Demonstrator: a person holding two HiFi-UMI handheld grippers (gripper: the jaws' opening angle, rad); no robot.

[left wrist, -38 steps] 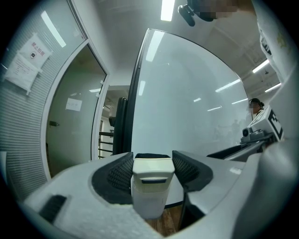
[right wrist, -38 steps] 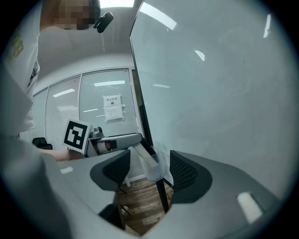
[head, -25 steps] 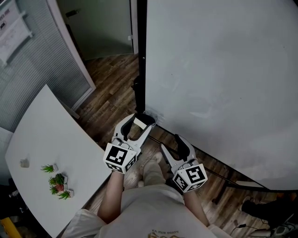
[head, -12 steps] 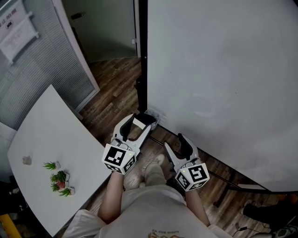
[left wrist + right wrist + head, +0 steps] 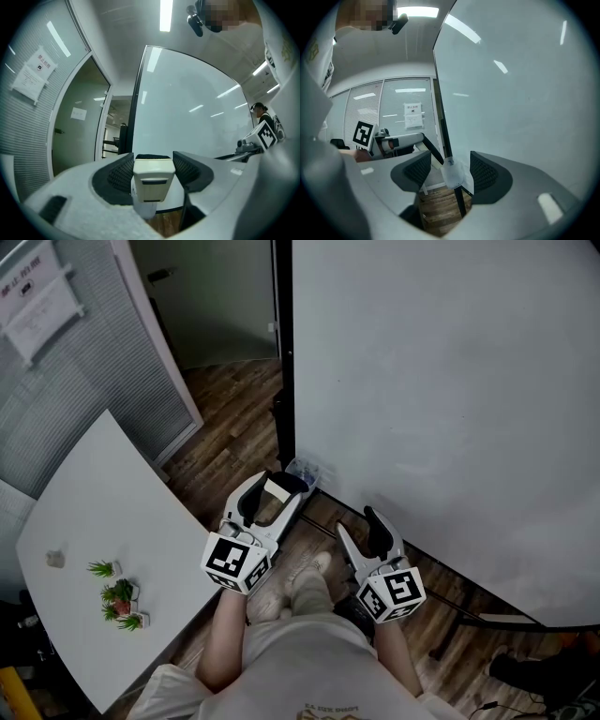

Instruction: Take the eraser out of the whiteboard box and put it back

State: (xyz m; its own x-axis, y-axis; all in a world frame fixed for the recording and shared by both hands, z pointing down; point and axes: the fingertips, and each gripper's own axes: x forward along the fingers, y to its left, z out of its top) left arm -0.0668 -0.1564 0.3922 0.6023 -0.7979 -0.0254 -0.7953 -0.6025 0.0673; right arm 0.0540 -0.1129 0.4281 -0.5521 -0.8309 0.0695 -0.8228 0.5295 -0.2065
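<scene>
**Head view.** Whiteboard box [image 5: 307, 470]: small clear holder at the lower left corner of the whiteboard [image 5: 450, 399]. Left gripper [image 5: 278, 484]: just short of the box, on the person's side, pinching the eraser [image 5: 277, 490], a cream block held clear of the box. Right gripper [image 5: 359, 525]: near the box, to its right, jaws spread with nothing in them.

**Left gripper view.** Left gripper [image 5: 153, 163]: both ribbed pads pressed on the eraser [image 5: 153, 174]. A pale translucent shape below the eraser is possibly the box, but it is too indistinct to confirm.

**Right gripper view.** Right gripper [image 5: 450, 169]: jaws apart and empty. The box [image 5: 453, 177] appears beyond the gap, fixed to the board's frame and untouched.

**Status.** Removal looks complete: the eraser is outside the box, in the left grip. Outstanding: carry it back over the box, lower it in, release.
</scene>
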